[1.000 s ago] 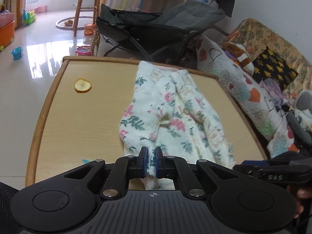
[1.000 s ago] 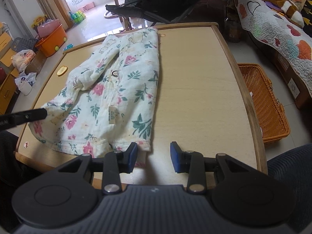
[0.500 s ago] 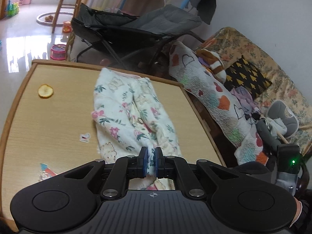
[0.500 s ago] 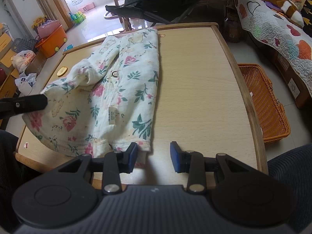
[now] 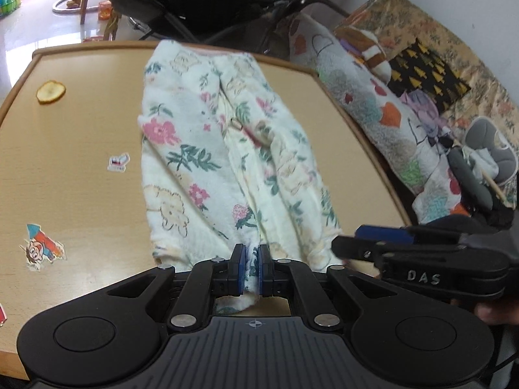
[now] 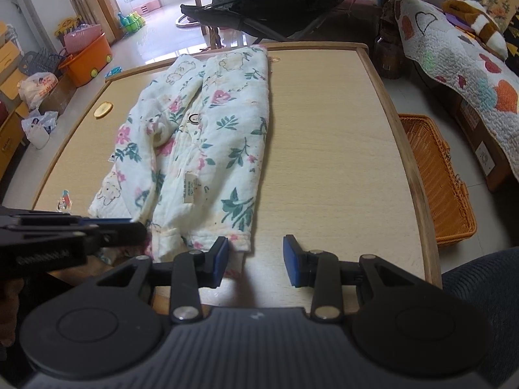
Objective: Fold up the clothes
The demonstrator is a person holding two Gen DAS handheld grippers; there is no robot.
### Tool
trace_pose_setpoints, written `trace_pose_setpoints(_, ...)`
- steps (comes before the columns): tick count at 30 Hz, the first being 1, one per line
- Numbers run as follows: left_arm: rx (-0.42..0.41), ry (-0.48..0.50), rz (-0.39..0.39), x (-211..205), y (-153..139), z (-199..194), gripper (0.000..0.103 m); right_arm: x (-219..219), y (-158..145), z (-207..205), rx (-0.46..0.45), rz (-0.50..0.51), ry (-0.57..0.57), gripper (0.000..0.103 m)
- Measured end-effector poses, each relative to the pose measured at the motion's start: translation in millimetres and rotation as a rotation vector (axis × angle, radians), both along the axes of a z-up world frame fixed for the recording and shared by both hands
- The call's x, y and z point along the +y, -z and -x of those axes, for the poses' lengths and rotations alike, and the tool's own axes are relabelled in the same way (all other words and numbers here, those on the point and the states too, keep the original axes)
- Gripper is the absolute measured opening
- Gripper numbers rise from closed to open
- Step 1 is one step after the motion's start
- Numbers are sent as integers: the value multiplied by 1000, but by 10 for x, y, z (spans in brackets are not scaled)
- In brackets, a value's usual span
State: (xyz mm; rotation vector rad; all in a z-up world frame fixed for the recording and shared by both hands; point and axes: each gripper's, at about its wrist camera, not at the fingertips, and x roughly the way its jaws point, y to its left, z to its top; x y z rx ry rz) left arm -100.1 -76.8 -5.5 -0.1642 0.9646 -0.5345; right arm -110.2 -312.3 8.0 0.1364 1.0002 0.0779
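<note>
A white floral garment (image 5: 227, 162) lies lengthwise on the wooden table (image 5: 65, 162), its left side folded in over the middle. My left gripper (image 5: 249, 259) is shut on a bunched edge of the cloth at the near end, low over the table. In the right wrist view the garment (image 6: 211, 142) shows a button and a label, and the left gripper (image 6: 113, 227) sits at its near left corner. My right gripper (image 6: 254, 253) stands open just above the table (image 6: 324, 162). Its left finger is beside the garment's near right corner, and nothing is between the pads.
A dried fruit slice (image 5: 50, 91) and stickers (image 5: 118, 162) lie on the table's left part. An orange wicker basket (image 6: 434, 181) stands on the floor right of the table, with a quilt-covered sofa (image 5: 389, 113) beyond. A dark stroller (image 5: 211, 0) is behind the far edge.
My left gripper carried the garment's left side inward and down, so the cloth now lies narrower on the table. The right gripper stayed where it was, still open.
</note>
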Motion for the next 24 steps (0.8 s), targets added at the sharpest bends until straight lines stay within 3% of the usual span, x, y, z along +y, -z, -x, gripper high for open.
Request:
trace_pose_setpoints(5, 10, -7, 18, 25, 5, -64, 7, 50, 1, -4, 0, 32, -18, 39)
trace_pose_setpoints(11, 11, -12, 37, 67, -15, -60, 8, -19, -38, -23, 13, 3, 13, 39)
trace_pose_setpoints(24, 28, -25, 92, 158, 24, -71, 9, -39, -606, -390, -12, 90, -3, 39)
